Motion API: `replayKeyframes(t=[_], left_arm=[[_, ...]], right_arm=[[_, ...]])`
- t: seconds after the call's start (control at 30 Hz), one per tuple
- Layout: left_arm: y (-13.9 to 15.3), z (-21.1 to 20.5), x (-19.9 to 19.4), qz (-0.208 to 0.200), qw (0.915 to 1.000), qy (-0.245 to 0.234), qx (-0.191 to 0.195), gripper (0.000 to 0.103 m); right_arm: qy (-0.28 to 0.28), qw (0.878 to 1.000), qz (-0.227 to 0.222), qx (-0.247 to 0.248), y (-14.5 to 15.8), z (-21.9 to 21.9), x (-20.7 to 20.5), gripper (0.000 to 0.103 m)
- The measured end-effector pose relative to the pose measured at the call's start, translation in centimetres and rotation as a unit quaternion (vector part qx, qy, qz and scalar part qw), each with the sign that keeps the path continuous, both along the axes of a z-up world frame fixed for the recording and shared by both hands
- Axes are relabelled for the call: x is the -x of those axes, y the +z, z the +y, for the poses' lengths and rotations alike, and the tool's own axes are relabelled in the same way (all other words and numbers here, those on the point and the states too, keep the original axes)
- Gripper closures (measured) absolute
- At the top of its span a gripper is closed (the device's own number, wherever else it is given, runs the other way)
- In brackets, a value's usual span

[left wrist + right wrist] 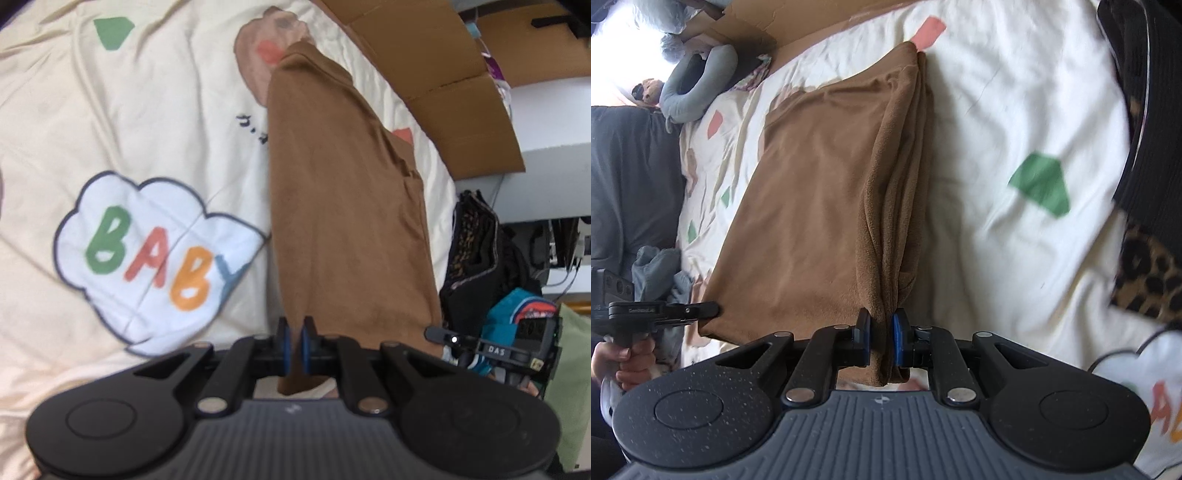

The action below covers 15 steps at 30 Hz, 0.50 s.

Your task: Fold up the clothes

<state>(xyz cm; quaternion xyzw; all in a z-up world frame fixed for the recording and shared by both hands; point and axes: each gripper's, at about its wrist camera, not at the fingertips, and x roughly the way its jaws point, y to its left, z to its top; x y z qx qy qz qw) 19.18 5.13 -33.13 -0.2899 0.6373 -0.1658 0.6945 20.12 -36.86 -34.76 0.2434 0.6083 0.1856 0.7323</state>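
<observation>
While both tongs pinch the near edge of the brown cloth, these notes run from the biggest thing down to the smallest.

Bedspread: the cream quilt with the "BABY" cloud print carries everything; its bare stretch lies toward 9 o'clock of the cloth in the left wrist view and toward 3 o'clock in the right wrist view.

Brown garment: the brown garment lies flat on the quilt as a long panel running from 6 toward 12 o'clock, already several layers thick along its 3 o'clock side in the right wrist view.

Stage, as a judgement: a fold looks to be in hand, with the near end held at two corners; how many folds remain I cannot tell.

Doing it well: keep both corners level and equally taut, so the layered side does not slip apart and the edges meet squarely.

Dark pile: a stack of dark and leopard-print clothes sits at 3 o'clock, apart from the garment.

Left gripper: the left gripper is clamped on the garment's thin near edge.

Right gripper: the right gripper is clamped on the bunched, layered corner.
</observation>
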Motion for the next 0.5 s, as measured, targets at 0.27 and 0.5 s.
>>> replayKeyframes(t=[0.27,0.5], left_arm=[[-0.3,0.5,2.0,0.028,0.9993,-0.023,-0.004,0.097],[-1.8,0.4,3.7,0.059,0.9971,-0.048,-0.009,0.097]], right_arm=[[0.025,0.999,0.018,0.005,0.7,0.8,1.6,0.093],[0.037,0.998,0.031,0.03,0.6,0.6,2.3,0.093]])
